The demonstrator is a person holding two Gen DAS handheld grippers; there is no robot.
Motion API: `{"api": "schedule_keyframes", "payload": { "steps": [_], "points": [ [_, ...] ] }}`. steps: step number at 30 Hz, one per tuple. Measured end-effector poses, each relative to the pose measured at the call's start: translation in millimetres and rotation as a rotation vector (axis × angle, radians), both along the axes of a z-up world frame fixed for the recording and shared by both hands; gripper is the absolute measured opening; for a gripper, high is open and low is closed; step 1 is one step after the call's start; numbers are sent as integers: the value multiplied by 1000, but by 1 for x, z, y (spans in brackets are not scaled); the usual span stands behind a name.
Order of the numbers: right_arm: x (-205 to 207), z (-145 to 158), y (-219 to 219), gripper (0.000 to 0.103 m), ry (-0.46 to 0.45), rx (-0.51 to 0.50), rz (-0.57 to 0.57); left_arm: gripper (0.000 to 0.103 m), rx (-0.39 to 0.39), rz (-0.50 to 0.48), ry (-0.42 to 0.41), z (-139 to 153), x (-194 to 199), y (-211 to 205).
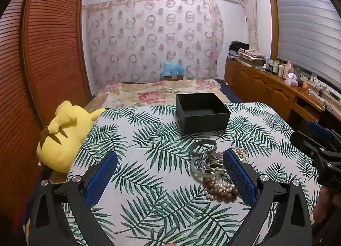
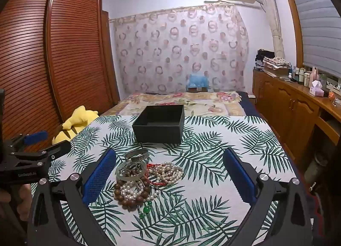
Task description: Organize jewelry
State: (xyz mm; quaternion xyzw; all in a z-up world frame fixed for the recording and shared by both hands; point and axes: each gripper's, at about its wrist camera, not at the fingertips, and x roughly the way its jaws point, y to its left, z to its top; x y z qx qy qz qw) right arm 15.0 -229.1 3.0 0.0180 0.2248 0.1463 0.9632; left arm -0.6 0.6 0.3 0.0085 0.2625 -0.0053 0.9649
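Left wrist view: the left gripper (image 1: pixel 170 173) stands wide open and empty, with the jewelry pile (image 1: pixel 215 173) just inside its right finger. Right wrist view shows the right gripper (image 2: pixel 170 173) equally wide and empty, the pile beside its left finger, the black box (image 2: pixel 159 124) beyond both.

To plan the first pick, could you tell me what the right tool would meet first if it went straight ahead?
Probably the jewelry pile: the open right tool points down at it, ahead of the black box.
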Motion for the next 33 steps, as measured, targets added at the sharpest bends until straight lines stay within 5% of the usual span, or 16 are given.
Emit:
{"api": "schedule_keyframes", "payload": {
  "steps": [33],
  "points": [
    [0,2,-1,100,4,7,0,96,6,-1,4,0,0,0]
  ]
}}
